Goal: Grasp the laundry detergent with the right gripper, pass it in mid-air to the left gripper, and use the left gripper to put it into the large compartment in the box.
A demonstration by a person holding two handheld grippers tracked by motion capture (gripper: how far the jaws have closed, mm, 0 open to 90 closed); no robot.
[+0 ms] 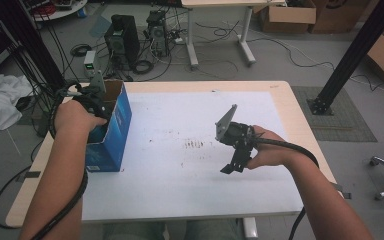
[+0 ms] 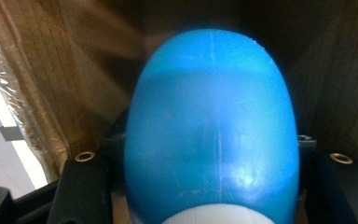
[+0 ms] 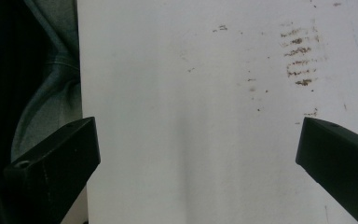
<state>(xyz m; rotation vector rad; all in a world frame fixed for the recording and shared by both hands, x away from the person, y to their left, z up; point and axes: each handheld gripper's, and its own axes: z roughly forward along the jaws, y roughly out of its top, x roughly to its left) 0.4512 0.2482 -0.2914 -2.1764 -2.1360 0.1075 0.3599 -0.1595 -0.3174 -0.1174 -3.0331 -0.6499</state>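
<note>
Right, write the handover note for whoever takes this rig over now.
Left gripper: reaching into the open blue box at the table's left edge, jaws shut on a blue egg-shaped object inside it.
Right gripper: open, holding nothing, hovering over the white mat.
Done: object gripped.
Left: whether it goes in or comes out can't be told; finish that move, then bring the left gripper clear of the box.

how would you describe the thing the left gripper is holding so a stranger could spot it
Find the blue cardboard box at the white table's left edge. Inside its brown walls, the left gripper clamps a smooth, egg-shaped blue object. It alone is rounded and glossy.
</note>
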